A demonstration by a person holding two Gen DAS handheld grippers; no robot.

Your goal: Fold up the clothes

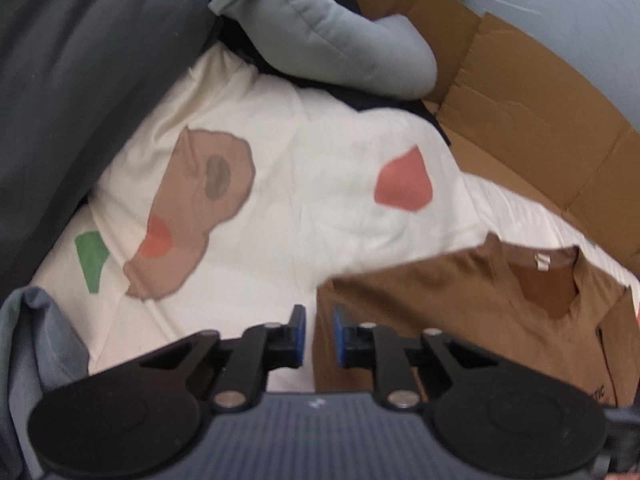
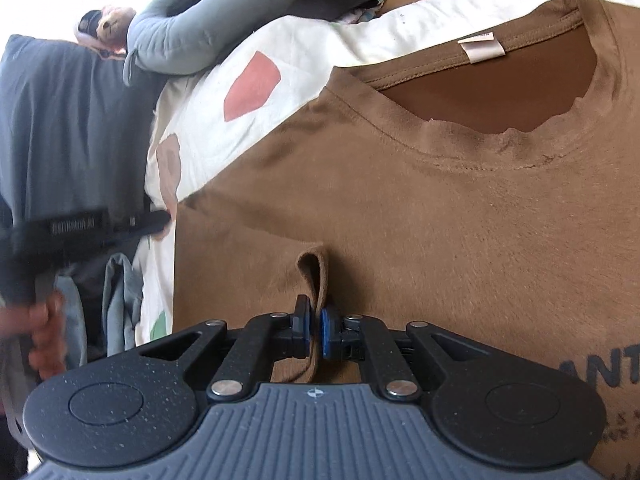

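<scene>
One brown T-shirt (image 2: 420,208) lies spread on a cream bedspread (image 1: 304,184), its collar and white neck label (image 2: 482,48) toward the far edge and dark printed lettering near the right edge of the right wrist view. A narrow fold of the shirt's brown fabric (image 2: 314,280) stands up from the cloth, and the right gripper (image 2: 315,326) is clenched on it, blue pads pressed to either side of the loop. In the left wrist view the left gripper (image 1: 319,336) hangs over the shirt's left edge with its blue pads parted and nothing between them; the cloth's edge shows in the gap, though I cannot tell whether the pads touch it. From the right wrist view the same gripper appears as a dark blurred shape at the left, its tip at the shirt's left edge, with the person's hand (image 2: 44,332) below it.

Around the shirt, the bedspread carries coloured patches: a red one, a tan one and a green one. A dark grey pillow (image 1: 80,88) lines the left edge of the bed. A pale blue-grey cushion (image 1: 320,28) lies at the far side, and flattened cardboard (image 1: 532,120) runs along the right edge. A small stuffed toy (image 2: 108,24) sits beyond the cushion.
</scene>
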